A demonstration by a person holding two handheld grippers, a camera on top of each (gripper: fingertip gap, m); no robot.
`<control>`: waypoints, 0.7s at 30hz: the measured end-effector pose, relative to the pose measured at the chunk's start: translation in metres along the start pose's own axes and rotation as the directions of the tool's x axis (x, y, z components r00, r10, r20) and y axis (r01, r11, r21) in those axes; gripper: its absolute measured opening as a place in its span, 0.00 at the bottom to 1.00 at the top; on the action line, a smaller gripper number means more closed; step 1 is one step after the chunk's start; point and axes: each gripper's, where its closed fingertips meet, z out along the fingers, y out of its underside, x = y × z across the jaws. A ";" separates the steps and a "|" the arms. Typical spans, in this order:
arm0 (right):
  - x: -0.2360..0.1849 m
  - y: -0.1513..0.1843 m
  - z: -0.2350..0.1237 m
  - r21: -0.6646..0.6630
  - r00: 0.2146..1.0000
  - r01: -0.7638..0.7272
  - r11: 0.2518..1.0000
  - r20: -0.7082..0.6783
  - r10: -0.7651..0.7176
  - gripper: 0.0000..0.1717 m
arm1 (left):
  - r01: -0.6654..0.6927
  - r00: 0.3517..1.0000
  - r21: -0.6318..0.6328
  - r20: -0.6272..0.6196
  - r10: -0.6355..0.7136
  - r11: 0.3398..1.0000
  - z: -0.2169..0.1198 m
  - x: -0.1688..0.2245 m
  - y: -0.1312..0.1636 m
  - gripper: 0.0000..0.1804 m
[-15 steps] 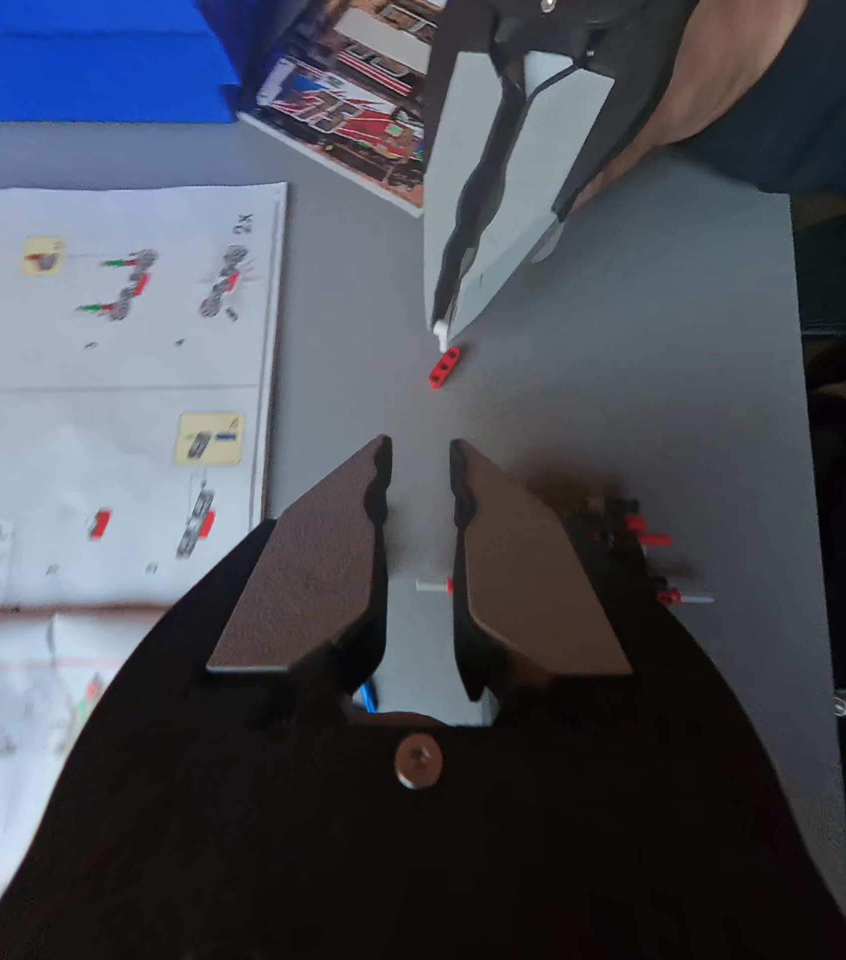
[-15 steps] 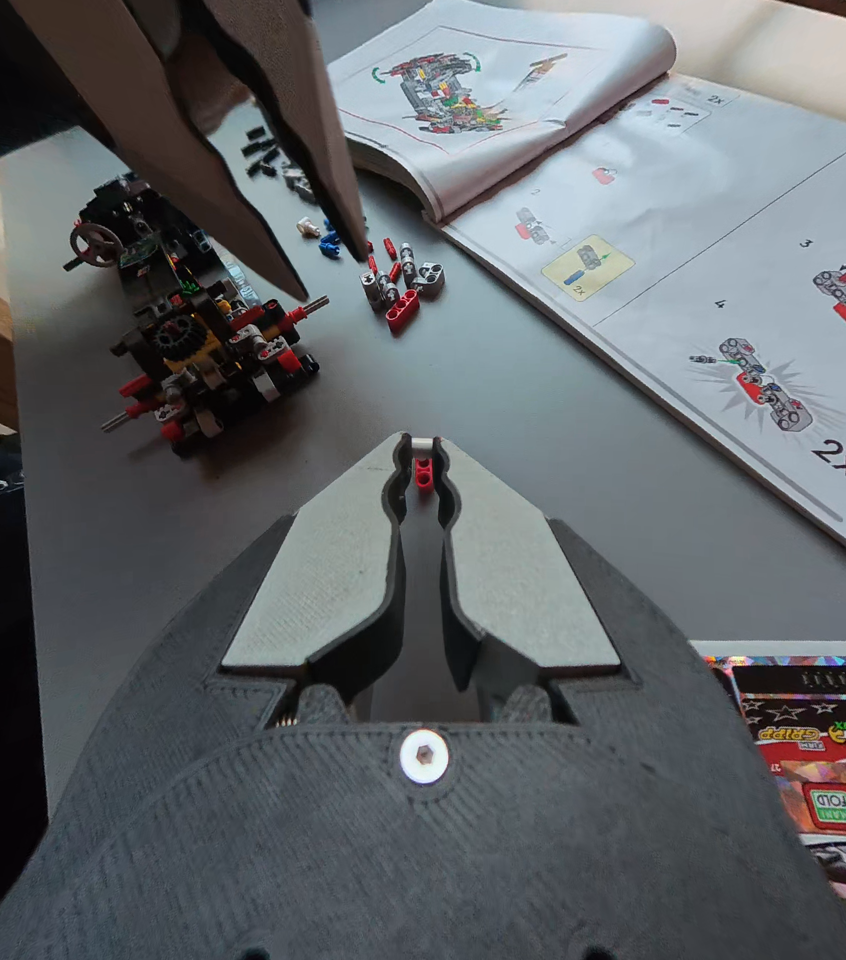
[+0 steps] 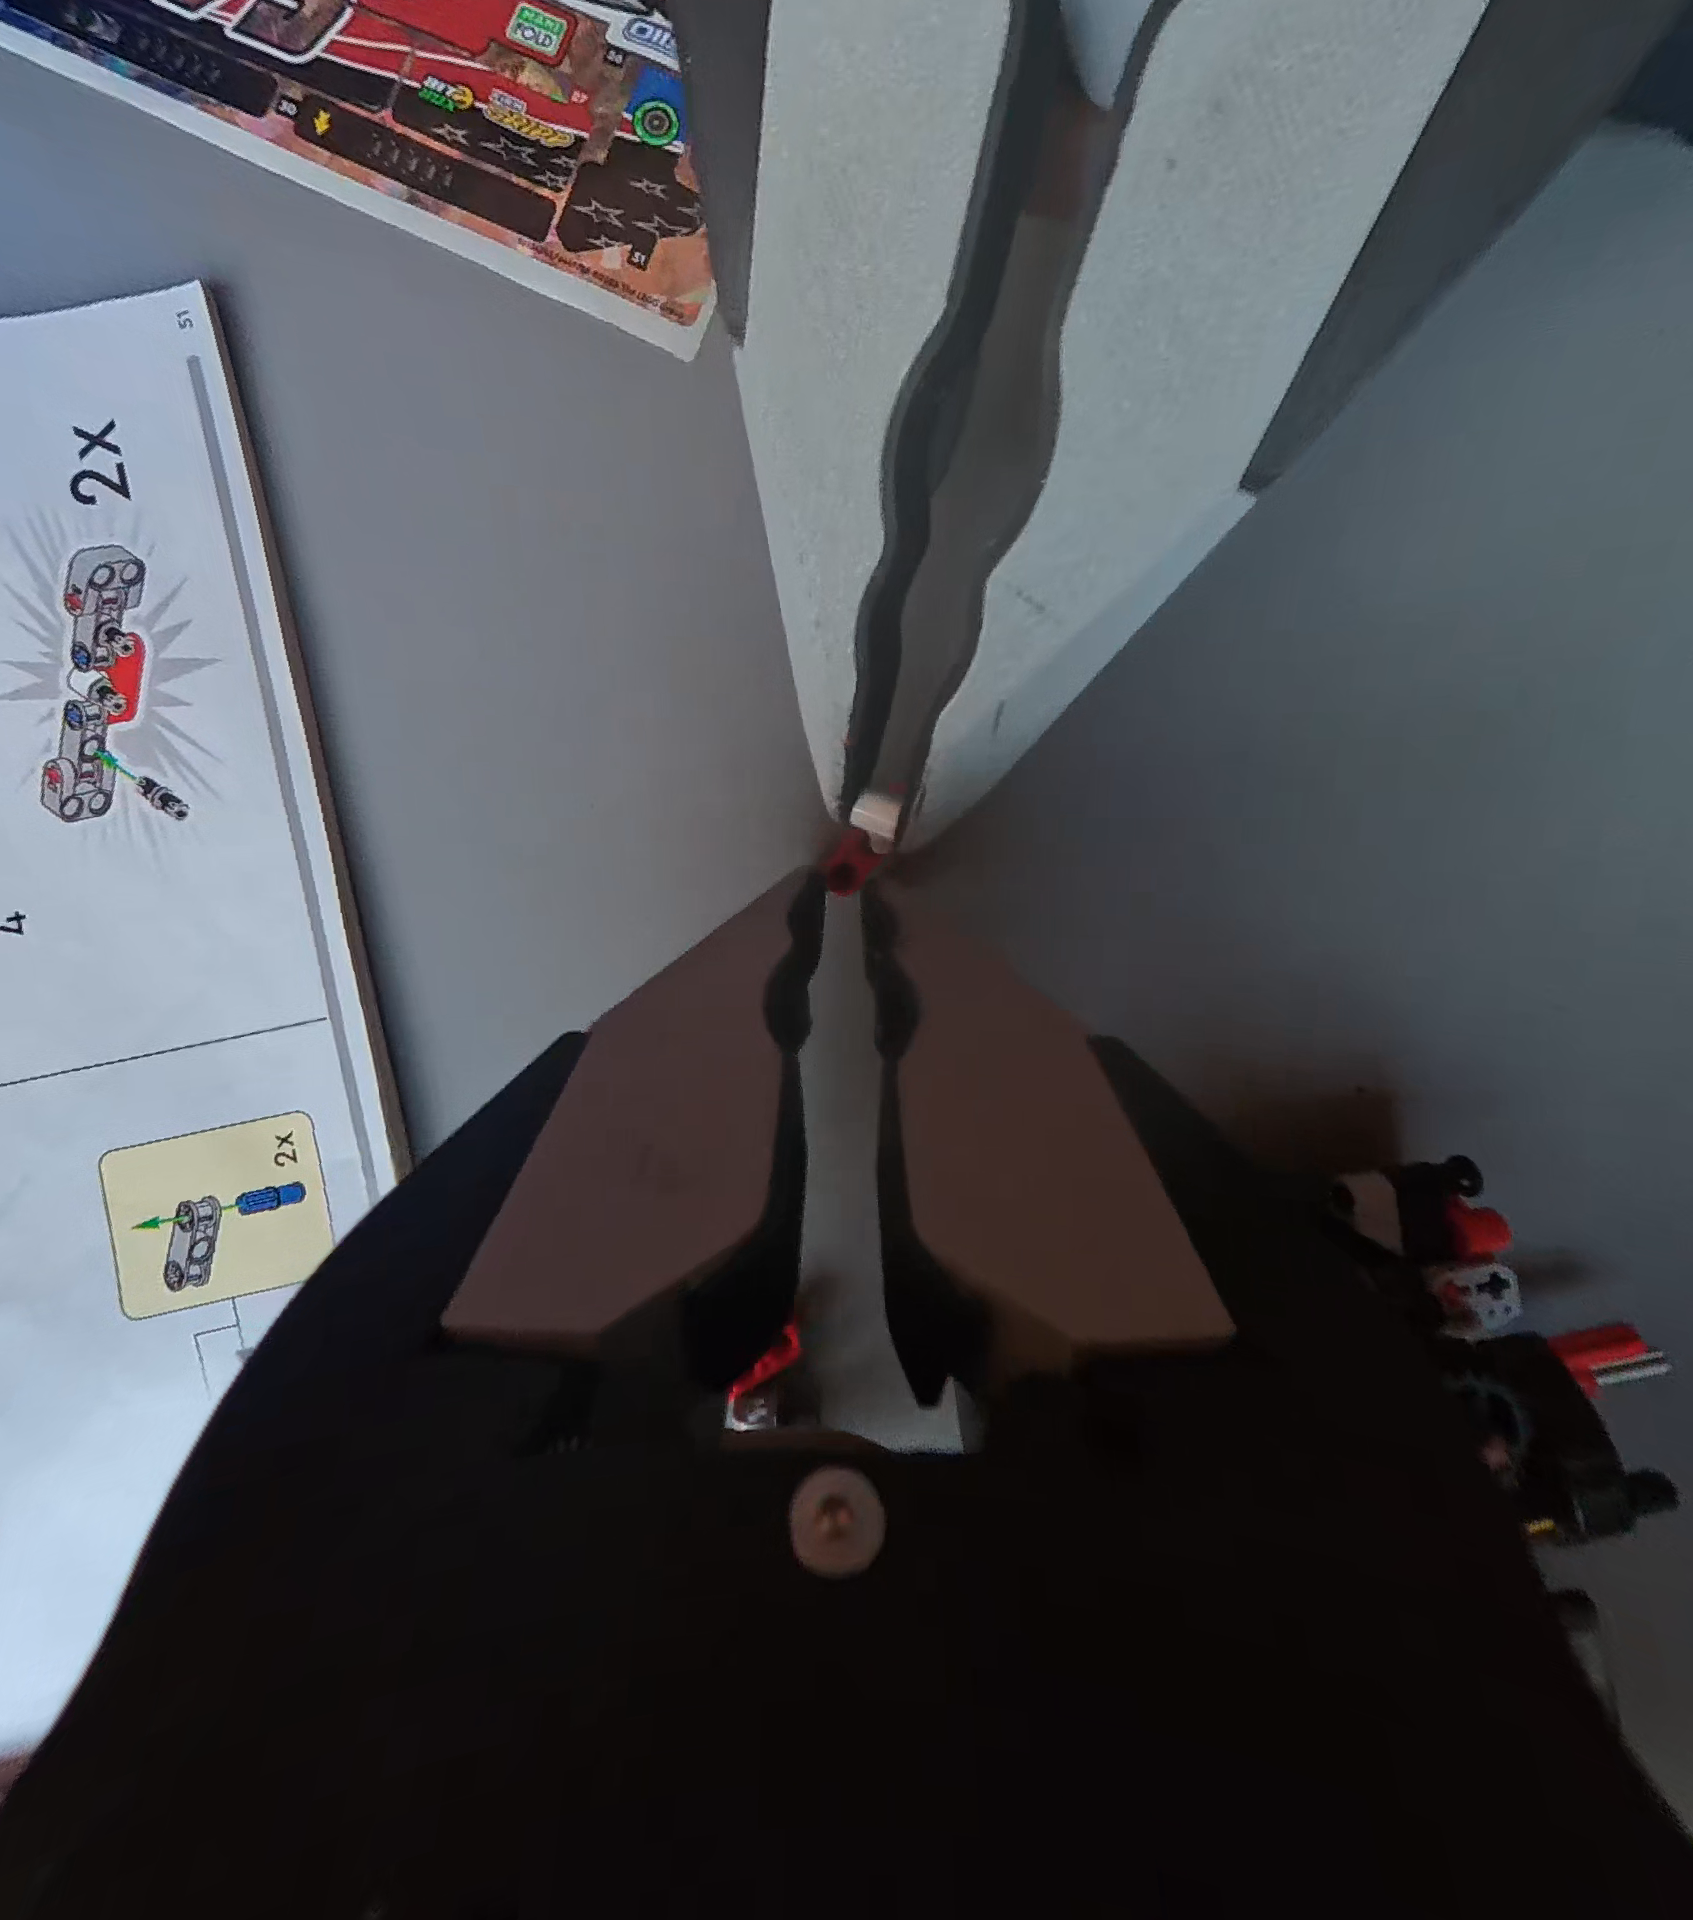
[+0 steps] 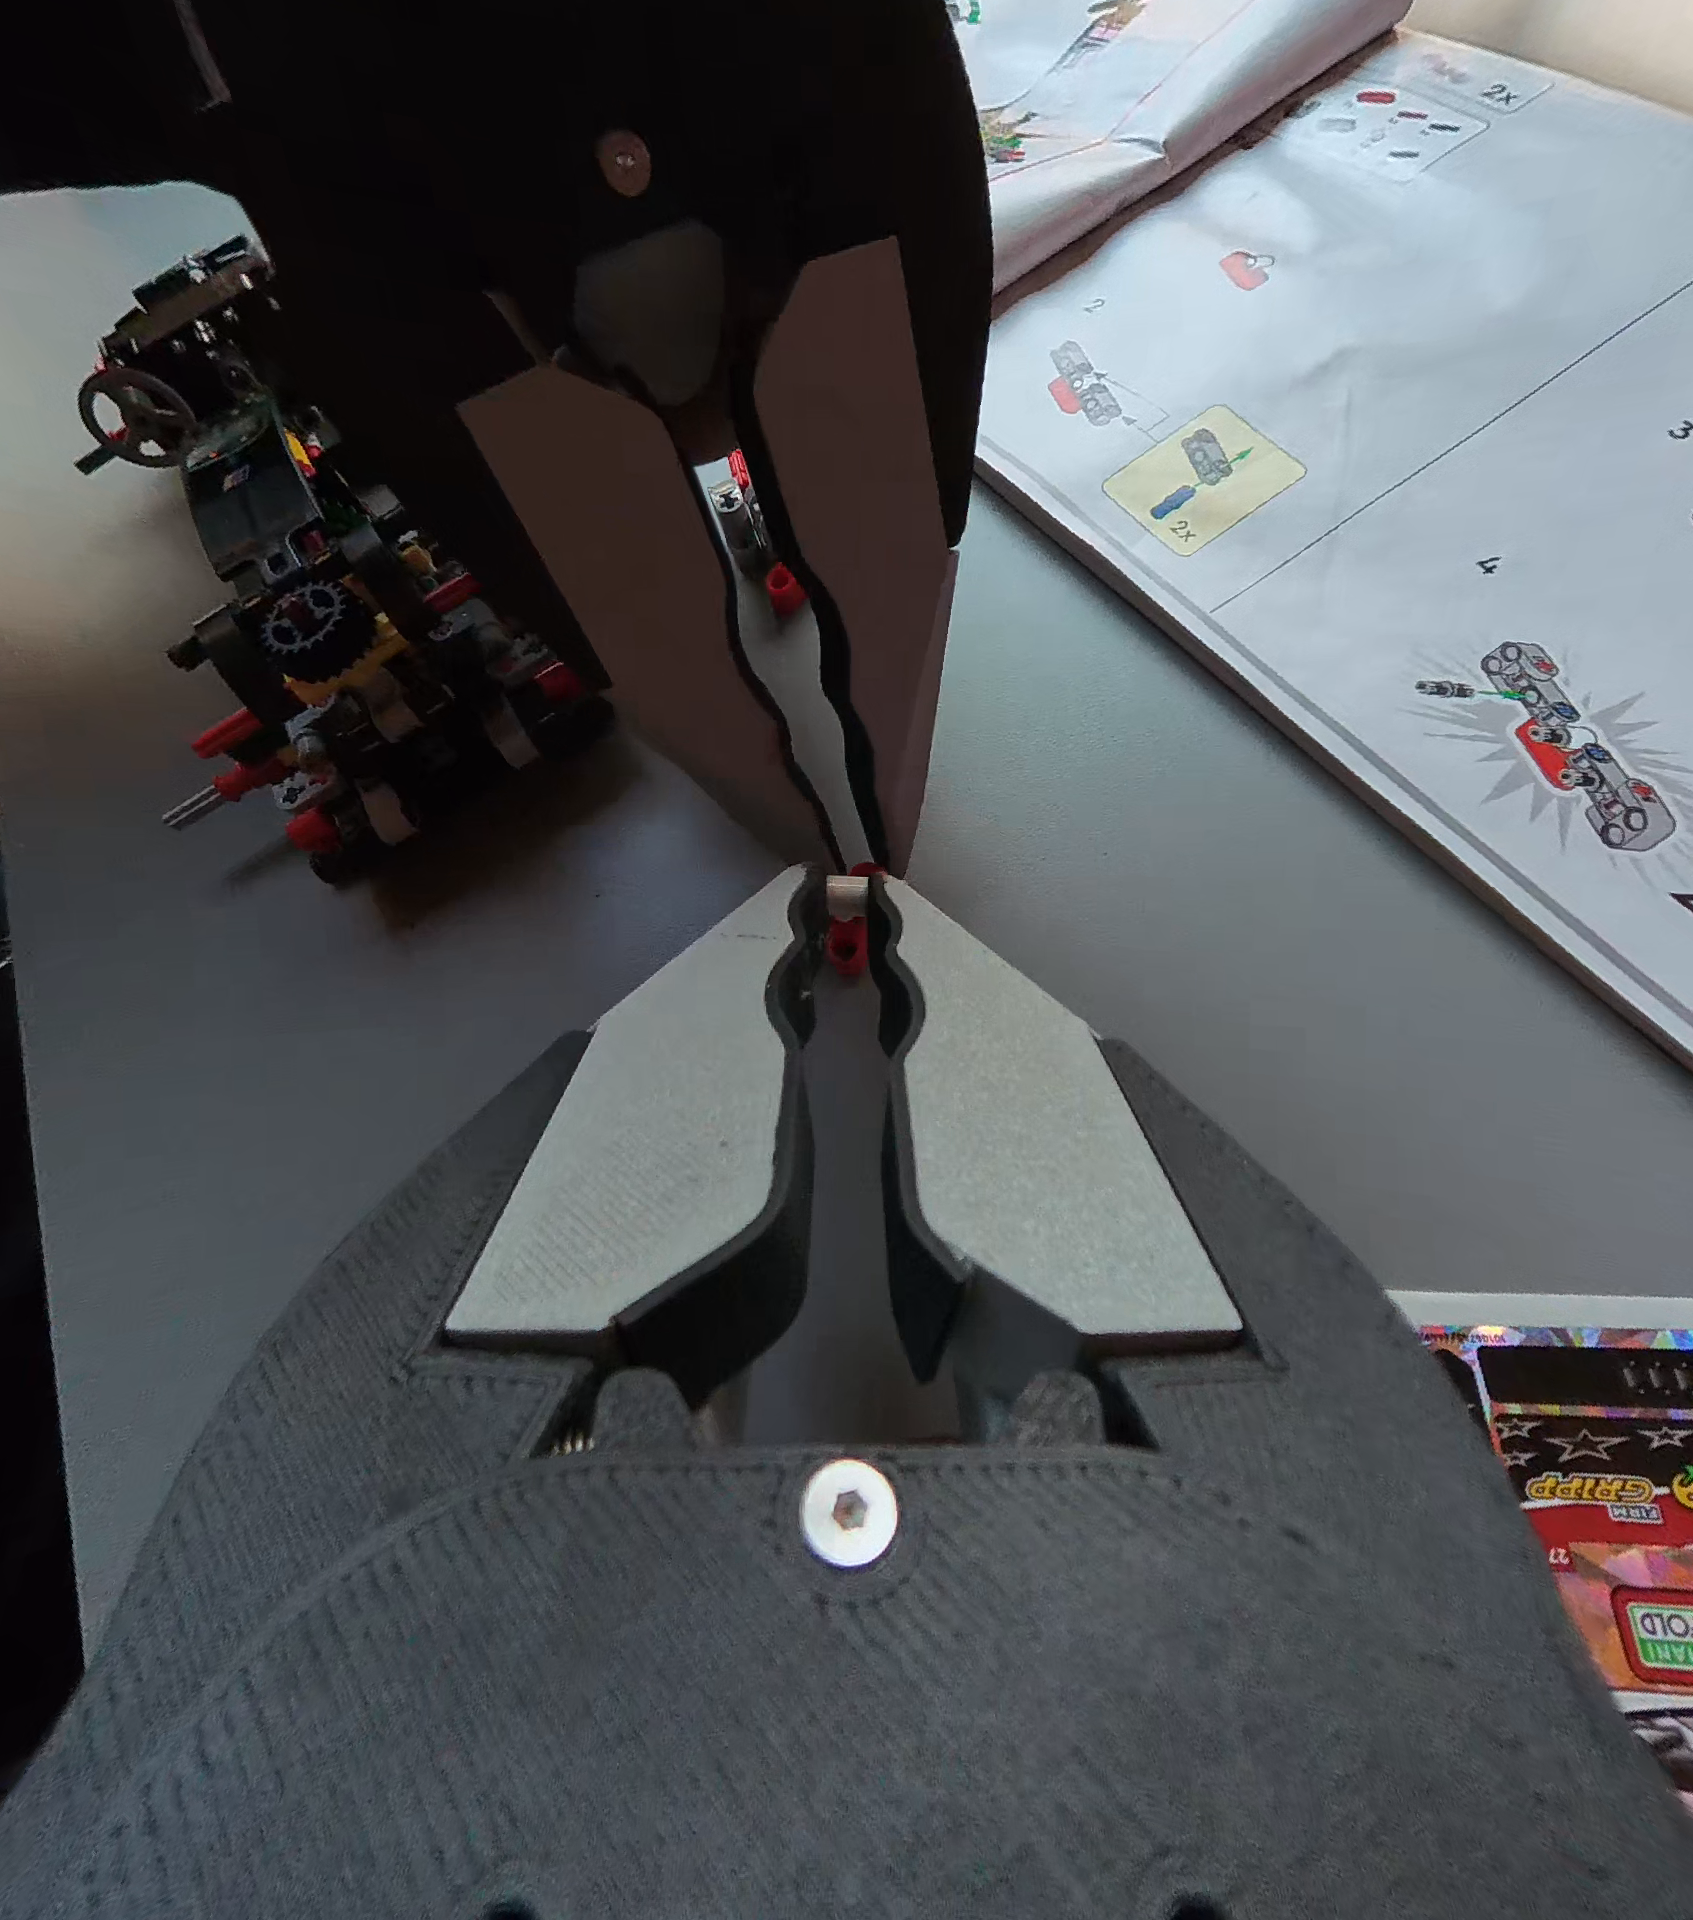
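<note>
A tiny red plastic connector piece with round holes (image 4: 847, 940), joined to a short white plastic cylinder (image 4: 846, 896), hangs just above the grey tabletop (image 4: 1185, 935) between the two tools. The right gripper (image 4: 844, 914) has its pale grey fingers (image 4: 717, 1049) nearly closed, pinching the white cylinder at their very tips, the red piece hanging just below it. The left gripper (image 3: 837, 899) has its brown fingers (image 3: 676, 1101) almost together, tips at the far end of the red piece; whether they press it I cannot tell. The part looks feather-light, rigid and smooth, likely to slip or twist, so flat sides suit gripping best. Near it are a half-built black brick vehicle (image 4: 322, 623), an open instruction booklet (image 4: 1444, 416) and a shiny sticker sheet (image 4: 1652, 1507).
</note>
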 end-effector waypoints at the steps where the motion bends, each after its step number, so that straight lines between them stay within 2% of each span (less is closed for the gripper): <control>1: 0.000 0.000 0.000 0.000 1.000 0.003 1.000 -0.004 -0.003 0.03 | 0.010 1.000 0.007 -0.005 -0.010 1.000 0.000 0.000 0.000 0.02; 8: 0.002 0.002 0.002 -0.017 1.000 0.009 1.000 -0.028 -0.010 0.03 | 0.075 0.997 0.007 -0.035 -0.075 0.997 -0.001 0.004 0.001 0.03; 21: 0.004 0.004 0.001 -0.026 0.997 0.053 0.998 -0.062 -0.055 0.03 | 0.059 0.995 0.028 -0.079 -0.056 0.998 0.002 0.000 -0.003 0.02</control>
